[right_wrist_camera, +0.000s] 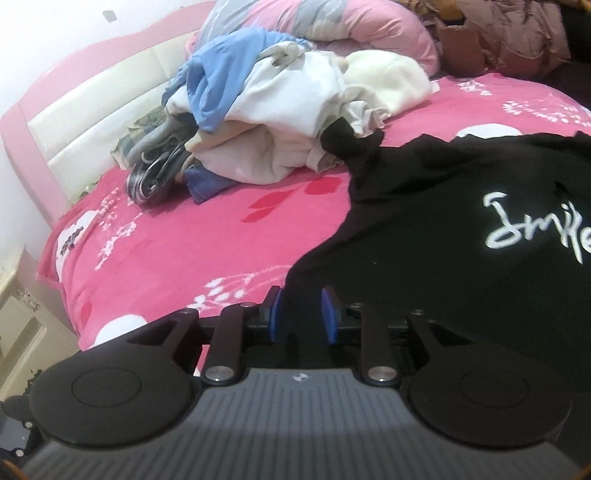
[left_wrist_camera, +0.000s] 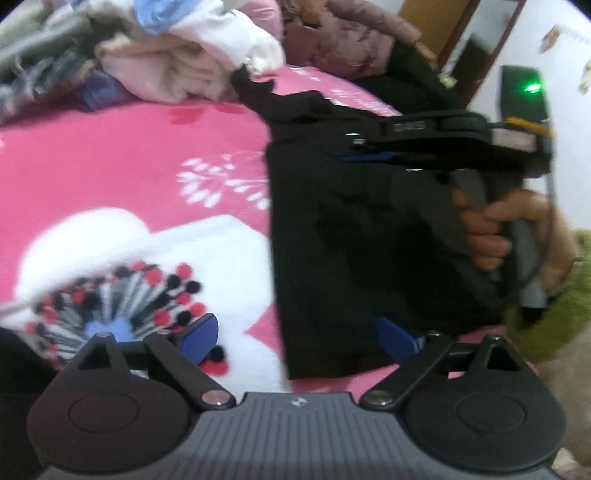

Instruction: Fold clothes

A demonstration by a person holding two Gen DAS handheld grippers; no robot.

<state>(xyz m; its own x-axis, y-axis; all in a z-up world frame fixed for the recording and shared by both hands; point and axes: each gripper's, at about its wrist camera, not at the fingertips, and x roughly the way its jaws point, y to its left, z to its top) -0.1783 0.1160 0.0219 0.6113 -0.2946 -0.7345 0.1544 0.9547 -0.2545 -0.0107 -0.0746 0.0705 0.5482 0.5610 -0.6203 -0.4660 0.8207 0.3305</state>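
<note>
A black garment (left_wrist_camera: pixel 351 236) with white script lettering (right_wrist_camera: pixel 535 225) lies on the pink bedspread (left_wrist_camera: pixel 129 158). My left gripper (left_wrist_camera: pixel 299 341) is open, its blue pads (left_wrist_camera: pixel 199 338) wide apart at the garment's near edge. My right gripper (right_wrist_camera: pixel 301 314) has its blue pads (right_wrist_camera: pixel 275 314) a small gap apart with the garment's black edge (right_wrist_camera: pixel 306 280) running between them; whether they pinch it is unclear. In the left wrist view the right gripper (left_wrist_camera: pixel 369 151) hangs over the garment's far part, held by a hand (left_wrist_camera: pixel 487 236).
A pile of unfolded clothes (right_wrist_camera: pixel 280 122) in white, blue and beige sits toward the pink-and-white headboard (right_wrist_camera: pixel 92 107). A pink quilt (right_wrist_camera: pixel 332 26) and brown jacket (right_wrist_camera: pixel 509 33) lie behind. A bedside cabinet (right_wrist_camera: pixel 22 317) stands left. A green rug (left_wrist_camera: pixel 554 306) is beside the bed.
</note>
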